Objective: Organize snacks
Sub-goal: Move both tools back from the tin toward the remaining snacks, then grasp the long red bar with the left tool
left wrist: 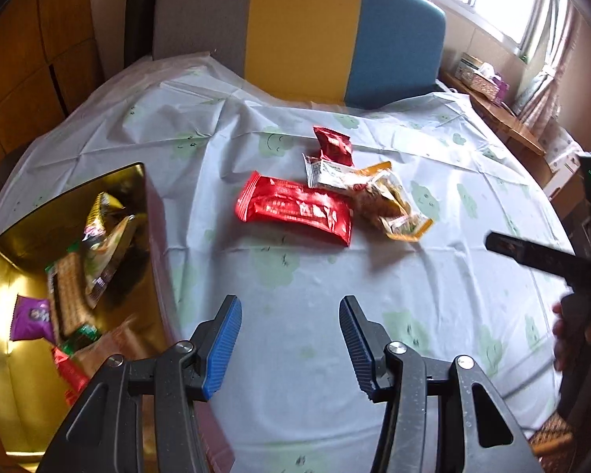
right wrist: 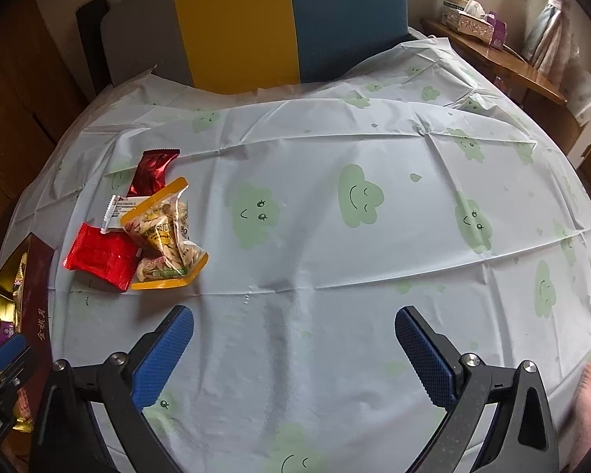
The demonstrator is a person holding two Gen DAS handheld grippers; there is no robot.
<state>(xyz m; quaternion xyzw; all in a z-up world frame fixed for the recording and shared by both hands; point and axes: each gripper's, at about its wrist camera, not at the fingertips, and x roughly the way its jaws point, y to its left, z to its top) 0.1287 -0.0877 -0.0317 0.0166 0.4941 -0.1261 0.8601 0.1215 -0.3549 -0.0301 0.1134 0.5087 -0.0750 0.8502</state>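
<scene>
A pile of snacks lies on the cloth-covered table: a long red packet (left wrist: 295, 207) (right wrist: 100, 256), a small dark red packet (left wrist: 333, 145) (right wrist: 153, 171), a white packet (left wrist: 327, 173) (right wrist: 120, 211) and an orange bag of seeds (left wrist: 390, 205) (right wrist: 165, 240). A gold-lined box (left wrist: 4, 315) (right wrist: 39, 276) at the left holds several packets, among them a purple one (left wrist: 31, 317). My left gripper (left wrist: 291, 339) is open and empty beside the box, short of the pile. My right gripper (right wrist: 295, 349) is open over bare cloth, right of the pile.
The table (right wrist: 335, 268) wears a pale cloth printed with green clouds. A chair back (left wrist: 307, 27) in grey, yellow and blue stands behind it. A wooden side shelf with tissue boxes (left wrist: 480, 77) sits at the far right under the window.
</scene>
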